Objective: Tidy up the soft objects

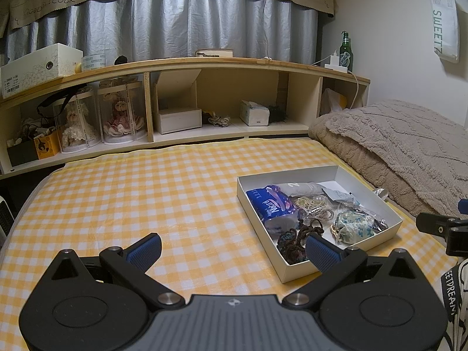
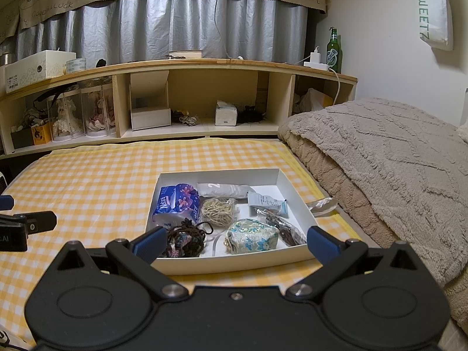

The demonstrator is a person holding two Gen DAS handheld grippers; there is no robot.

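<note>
Both claws, left [image 1: 234,250] and right [image 2: 235,244], spread wide and empty above the bed; probably light, squashy: yarn tangle [image 2: 185,241] and floral pouch [image 2: 252,235] in the box [image 2: 295,196], best pinched mid-bulk.

A box [image 2: 295,196] lies on the bed [image 2: 87,181], toward its right edge, just beside a folded blanket [image 2: 380,152] that runs along that edge. In the box, a tissue pack [image 2: 175,201] sits at the left, a yarn bundle [image 2: 185,238] in the near left corner, a pouch [image 2: 253,235] near the front wall, and a bag of cord [image 2: 218,209] in the middle. A shelf unit [image 2: 190,64] stands behind the bed's far edge, with a bottle [image 2: 334,49] on its right end.
</note>
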